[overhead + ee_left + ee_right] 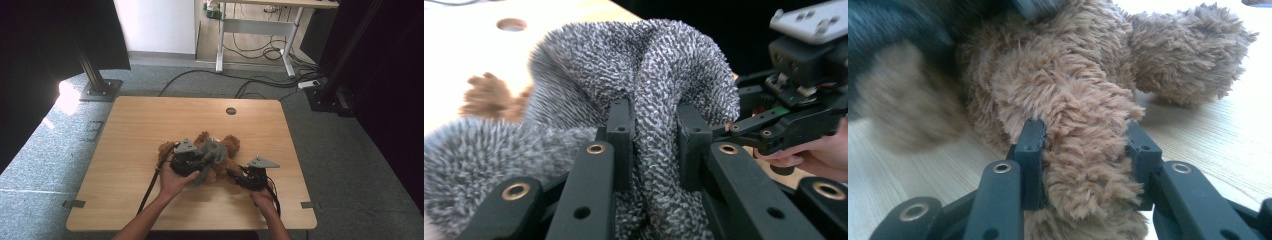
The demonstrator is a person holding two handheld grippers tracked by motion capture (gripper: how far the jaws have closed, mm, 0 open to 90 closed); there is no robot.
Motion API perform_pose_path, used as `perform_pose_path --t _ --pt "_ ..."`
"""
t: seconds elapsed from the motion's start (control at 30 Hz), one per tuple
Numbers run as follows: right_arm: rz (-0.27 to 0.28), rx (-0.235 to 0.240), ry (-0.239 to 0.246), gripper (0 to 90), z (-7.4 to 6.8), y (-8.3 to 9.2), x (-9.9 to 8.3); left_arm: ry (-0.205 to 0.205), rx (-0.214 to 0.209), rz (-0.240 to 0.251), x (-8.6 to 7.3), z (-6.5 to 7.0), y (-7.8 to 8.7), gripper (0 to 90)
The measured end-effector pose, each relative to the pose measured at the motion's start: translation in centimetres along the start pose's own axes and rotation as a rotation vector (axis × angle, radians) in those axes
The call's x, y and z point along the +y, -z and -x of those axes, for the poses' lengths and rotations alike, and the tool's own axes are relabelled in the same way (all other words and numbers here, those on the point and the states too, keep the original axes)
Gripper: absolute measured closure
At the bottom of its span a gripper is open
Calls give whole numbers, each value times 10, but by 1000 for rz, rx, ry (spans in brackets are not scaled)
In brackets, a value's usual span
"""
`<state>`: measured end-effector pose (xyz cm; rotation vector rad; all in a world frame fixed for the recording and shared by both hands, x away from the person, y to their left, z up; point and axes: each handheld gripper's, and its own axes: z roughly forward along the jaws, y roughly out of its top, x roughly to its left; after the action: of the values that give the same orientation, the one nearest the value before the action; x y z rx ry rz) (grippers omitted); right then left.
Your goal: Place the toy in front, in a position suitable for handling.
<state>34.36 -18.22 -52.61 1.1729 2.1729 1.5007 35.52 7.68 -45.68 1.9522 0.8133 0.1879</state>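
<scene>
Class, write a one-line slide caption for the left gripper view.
Left hand-held gripper pinches a fold of grey knitted cloth above the wooden table.

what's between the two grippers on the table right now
In the high view, the brown teddy bear with grey knitted cloth over it lies between them. The left gripper pinches the cloth; the right gripper clamps a furry limb.
</scene>
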Motion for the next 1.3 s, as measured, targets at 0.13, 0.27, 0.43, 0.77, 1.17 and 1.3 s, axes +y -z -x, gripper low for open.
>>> perform_pose_path --t 0.13,0.27,0.43,0.77,1.17,1.3 --pt "0 -5 0 610 -1 0 0 -36 28 -29 -3 7 -13 725" --pt "-3 -5 3 610 -1 0 0 -29 35 -33 -8 4 -12 728" --pt "-5 -1 2 610 -2 -1 0 -28 57 -27 -15 -1 -6 733" --pt "0 13 -1 609 1 0 -1 28 109 -18 -30 -29 22 733" --pt "-8 34 -2 609 0 -1 -1 13 125 4 -61 -43 63 734" --pt "-6 38 -2 609 -1 -2 -1 35 154 16 -72 -53 80 733"
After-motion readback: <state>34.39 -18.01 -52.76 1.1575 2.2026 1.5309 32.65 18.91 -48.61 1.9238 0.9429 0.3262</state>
